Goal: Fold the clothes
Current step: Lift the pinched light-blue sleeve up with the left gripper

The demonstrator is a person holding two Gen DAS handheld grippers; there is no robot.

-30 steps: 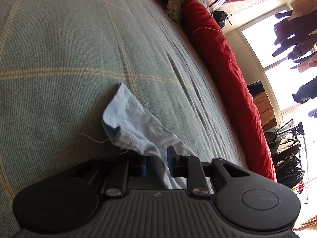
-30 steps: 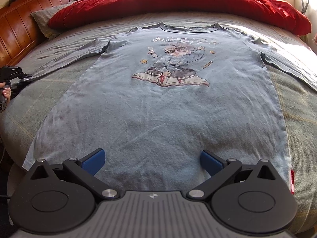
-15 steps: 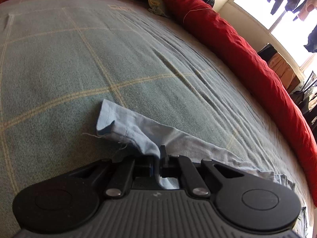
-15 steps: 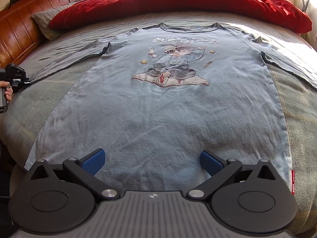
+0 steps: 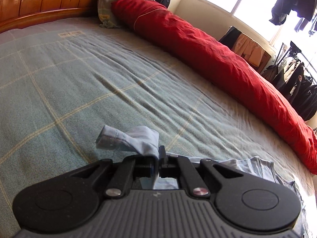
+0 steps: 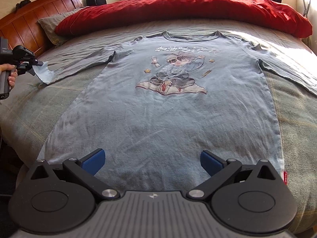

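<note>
A light blue long-sleeved shirt [image 6: 170, 107] with a cartoon print lies flat, front up, on the bed. My left gripper [image 5: 158, 161] is shut on the cuff of its left sleeve [image 5: 136, 138], which curls up just ahead of the fingers. In the right wrist view that left gripper [image 6: 36, 63] holds the sleeve end [image 6: 44, 73] lifted off the bedspread, a hand on its handle. My right gripper [image 6: 151, 161] hangs open over the shirt's bottom hem, with nothing between its blue pads [image 6: 94, 159].
A green checked bedspread [image 5: 79, 83] covers the bed. A rolled red duvet [image 6: 178, 8] lies along the far side, with a grey pillow [image 6: 49, 25] and wooden headboard [image 6: 27, 23] at the left. Clothes hang by the window [image 5: 287, 4].
My left gripper has closed on the sleeve cuff and lifted it off the bedspread, swinging toward the headboard. The right gripper has stayed open over the hem.
</note>
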